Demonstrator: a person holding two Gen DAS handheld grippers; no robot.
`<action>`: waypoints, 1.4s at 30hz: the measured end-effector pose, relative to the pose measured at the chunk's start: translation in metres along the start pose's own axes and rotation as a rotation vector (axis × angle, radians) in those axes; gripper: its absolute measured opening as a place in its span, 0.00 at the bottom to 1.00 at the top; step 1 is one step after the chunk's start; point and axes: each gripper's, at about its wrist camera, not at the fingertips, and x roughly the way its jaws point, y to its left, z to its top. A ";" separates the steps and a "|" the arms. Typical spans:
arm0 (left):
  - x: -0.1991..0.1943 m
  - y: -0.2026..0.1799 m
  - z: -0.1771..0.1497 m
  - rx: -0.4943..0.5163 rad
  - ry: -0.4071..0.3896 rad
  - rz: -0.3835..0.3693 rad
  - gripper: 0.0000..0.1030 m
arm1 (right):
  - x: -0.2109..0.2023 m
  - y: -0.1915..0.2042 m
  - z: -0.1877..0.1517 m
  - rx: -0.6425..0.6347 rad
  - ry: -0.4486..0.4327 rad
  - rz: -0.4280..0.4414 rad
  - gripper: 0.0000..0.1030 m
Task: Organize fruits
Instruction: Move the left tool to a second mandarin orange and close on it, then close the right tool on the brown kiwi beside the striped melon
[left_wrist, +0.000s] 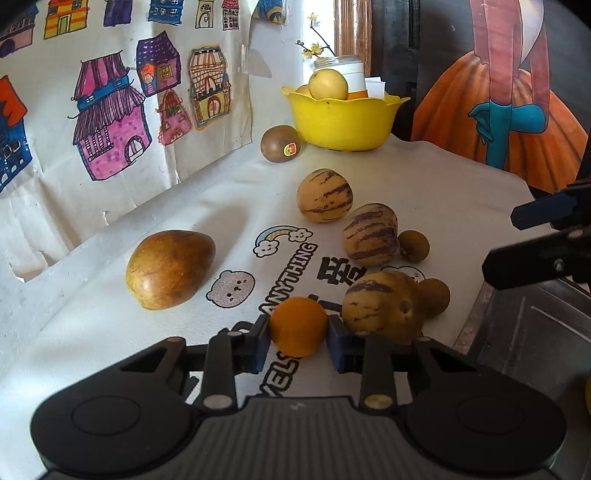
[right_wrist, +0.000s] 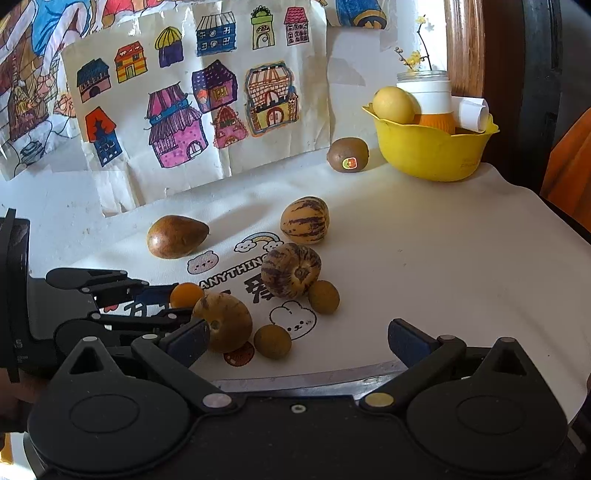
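white cloth (left_wrist: 424, 177) printed with a rainbow, small bears and dark lettering covered the table, and it lay creased against a pale wall hung with a paper drawing of coloured houses (left_wrist: 110, 110). toward the far end stood a yellow bowl (left_wrist: 343, 122) with a scalloped rim, holding a pale yellow fruit (left_wrist: 328, 84) and a white cup, with a jar of yellow blossom twigs behind it. a kiwi (left_wrist: 280, 143) with a sticker sat just beside the bowl. three striped melons lay in a loose line down the cloth, with two small brown round fruits near them and a brown mango (left_wrist: 170, 268) apart to the side. a metal tray (left_wrist: 528, 339) edged the near corner.

the left gripper (left_wrist: 298, 332) was closed narrow on a small orange fruit (left_wrist: 298, 325), its blue pads pressing both sides, the fruit touching the nearest striped melon (left_wrist: 384, 304). the right gripper (right_wrist: 295, 341) hung with its fingers spread wide, nothing between them.
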 end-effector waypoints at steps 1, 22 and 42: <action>0.000 0.001 0.000 -0.004 -0.002 -0.003 0.34 | 0.001 0.000 -0.001 -0.003 0.003 0.000 1.00; -0.020 0.024 -0.011 -0.077 -0.021 0.001 0.34 | 0.065 0.021 0.005 -0.297 0.251 0.108 0.64; -0.058 0.005 -0.018 -0.097 -0.049 -0.016 0.34 | 0.017 0.032 0.004 -0.232 0.182 0.154 0.29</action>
